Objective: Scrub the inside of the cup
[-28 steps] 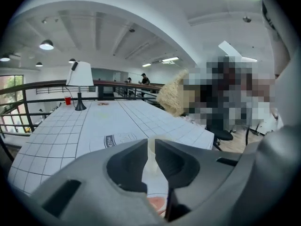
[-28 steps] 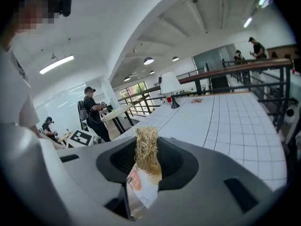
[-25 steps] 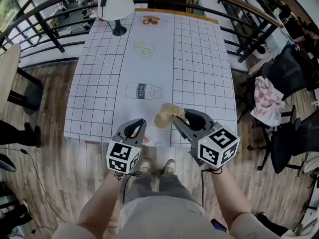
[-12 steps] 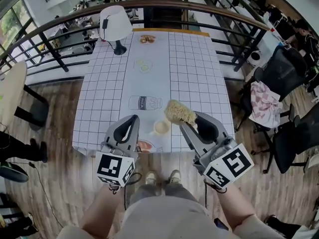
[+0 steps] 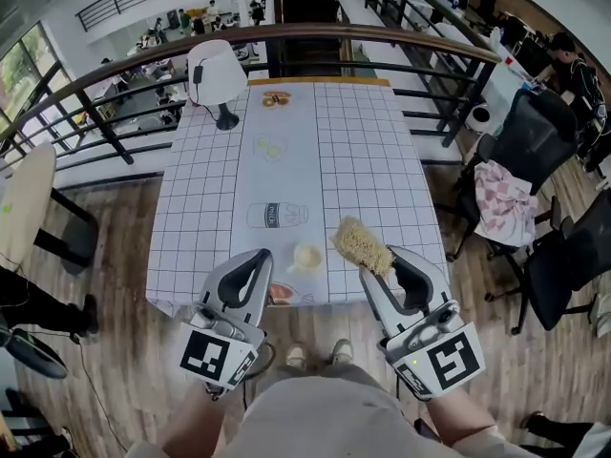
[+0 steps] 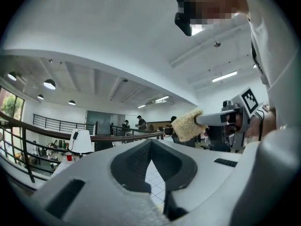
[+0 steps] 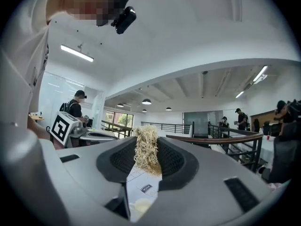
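A small cream cup (image 5: 307, 256) stands upright near the front edge of the checked white table (image 5: 363, 160), and it shows low in the right gripper view as the cup (image 7: 139, 205). My right gripper (image 5: 374, 260) is shut on a straw-coloured loofah scrubber (image 5: 360, 243), held in the air to the right of the cup and apart from it. The scrubber (image 7: 146, 160) sits squeezed between the right gripper's (image 7: 146, 142) jaws. My left gripper (image 5: 260, 261) hangs left of the cup; its jaws (image 6: 150, 142) meet with nothing between them. The scrubber (image 6: 187, 125) shows in the left gripper view too.
A white lamp (image 5: 218, 74) stands at the table's far left corner, with a small food item (image 5: 277, 98) beside it. Printed pictures mark the cloth, one of a bottle (image 5: 277, 216). A dark railing (image 5: 382, 41) rings the table. Office chairs (image 5: 535, 151) stand to the right.
Both grippers have drawn back from the table towards me. The scrubber has moved off the cup, up and to the right, still held.
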The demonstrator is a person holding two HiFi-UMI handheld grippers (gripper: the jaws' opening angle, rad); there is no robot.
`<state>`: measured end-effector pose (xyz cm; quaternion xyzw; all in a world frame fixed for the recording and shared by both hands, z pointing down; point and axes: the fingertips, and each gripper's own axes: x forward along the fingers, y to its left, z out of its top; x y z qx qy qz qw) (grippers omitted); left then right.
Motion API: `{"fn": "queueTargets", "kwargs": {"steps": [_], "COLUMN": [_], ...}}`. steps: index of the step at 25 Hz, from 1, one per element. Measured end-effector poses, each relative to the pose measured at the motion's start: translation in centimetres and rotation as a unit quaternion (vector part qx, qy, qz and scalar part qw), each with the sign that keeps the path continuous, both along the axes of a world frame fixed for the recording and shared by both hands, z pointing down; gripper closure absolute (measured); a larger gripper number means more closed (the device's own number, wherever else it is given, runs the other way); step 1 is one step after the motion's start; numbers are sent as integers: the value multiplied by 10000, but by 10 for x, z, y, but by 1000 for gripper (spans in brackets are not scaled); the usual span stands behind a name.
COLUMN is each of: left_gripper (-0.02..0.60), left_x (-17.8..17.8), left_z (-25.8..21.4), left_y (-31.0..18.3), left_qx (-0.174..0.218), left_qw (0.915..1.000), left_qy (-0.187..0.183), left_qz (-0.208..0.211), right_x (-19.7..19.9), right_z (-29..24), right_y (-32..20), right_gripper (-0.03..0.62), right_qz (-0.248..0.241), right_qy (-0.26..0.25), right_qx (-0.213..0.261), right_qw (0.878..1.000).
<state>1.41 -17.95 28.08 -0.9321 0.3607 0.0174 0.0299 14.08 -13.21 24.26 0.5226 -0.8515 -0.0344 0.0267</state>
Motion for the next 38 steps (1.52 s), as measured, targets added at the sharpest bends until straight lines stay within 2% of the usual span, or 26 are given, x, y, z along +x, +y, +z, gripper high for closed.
{"fn": "queueTargets", "kwargs": {"steps": [3,10,13,20,24,29,38], "left_gripper": [566,568,568,568,566,568,568], "left_x": [0,3,3,0,2,4,6], "left_z": [-4,27,33,22,18,17,14], "left_y": [9,15,17,10,10,11,13], "left_qx": [225,245,180,277,304,249,292], "left_qw": [9996,9954,9955,9953,9953,9959,9963], "left_qy": [-142,-823,-777,-652,-652,-607,-574], "left_qz": [-117,-428,-508,-655,-649,-628,-577], "right_x": [-1,9,15,14,14,14,15], "right_z": [3,32,41,27,26,31,31], "right_y": [8,13,13,5,4,8,8], "right_gripper": [477,477,477,477,477,477,477], "right_qz": [28,231,360,374,389,487,492], "right_qy": [119,374,507,444,451,747,744], "right_qx": [67,-98,-185,130,107,11,-49], "right_qw": [9999,9990,9979,9982,9982,9960,9960]}}
